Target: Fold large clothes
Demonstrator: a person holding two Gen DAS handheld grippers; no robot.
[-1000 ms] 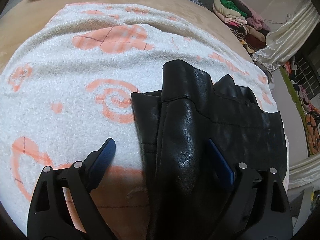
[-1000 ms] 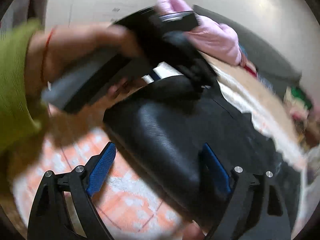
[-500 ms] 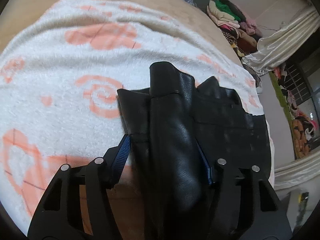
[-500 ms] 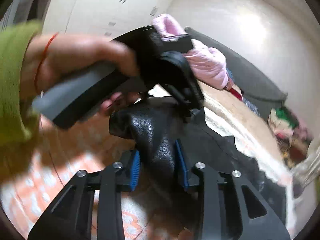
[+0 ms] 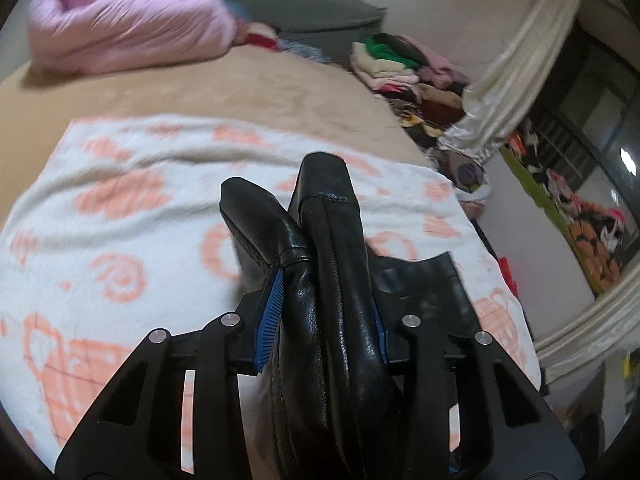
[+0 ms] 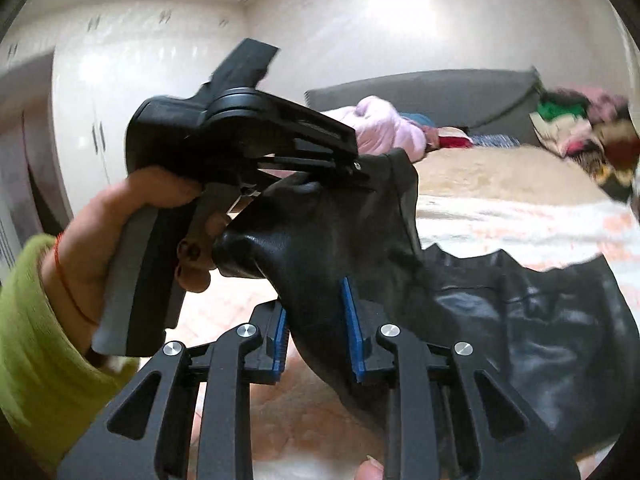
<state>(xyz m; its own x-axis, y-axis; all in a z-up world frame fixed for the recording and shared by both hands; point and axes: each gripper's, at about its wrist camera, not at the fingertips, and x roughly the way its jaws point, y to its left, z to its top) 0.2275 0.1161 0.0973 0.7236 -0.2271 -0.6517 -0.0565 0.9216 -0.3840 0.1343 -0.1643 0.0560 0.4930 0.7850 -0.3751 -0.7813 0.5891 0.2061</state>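
A black leather garment (image 5: 336, 288) lies on a white blanket with orange patterns (image 5: 132, 216). My left gripper (image 5: 324, 312) is shut on a bunched fold of it and holds it lifted above the blanket. In the right wrist view my right gripper (image 6: 316, 332) is shut on another fold of the same garment (image 6: 520, 320), close beside the left gripper (image 6: 352, 168), which a hand in a green sleeve holds. The rest of the garment hangs down to the right onto the blanket.
A pink puffy jacket (image 5: 128, 32) lies at the far side of the tan bed cover (image 5: 240, 88). A grey headboard (image 6: 432, 92) stands behind it. A pile of folded clothes (image 5: 404, 68) sits at the far right, beside a cream curtain (image 5: 516, 68).
Both grippers have closed on folds of the black garment and lifted it off the blanket. Both cameras now tilt up and show the far end of the bed.
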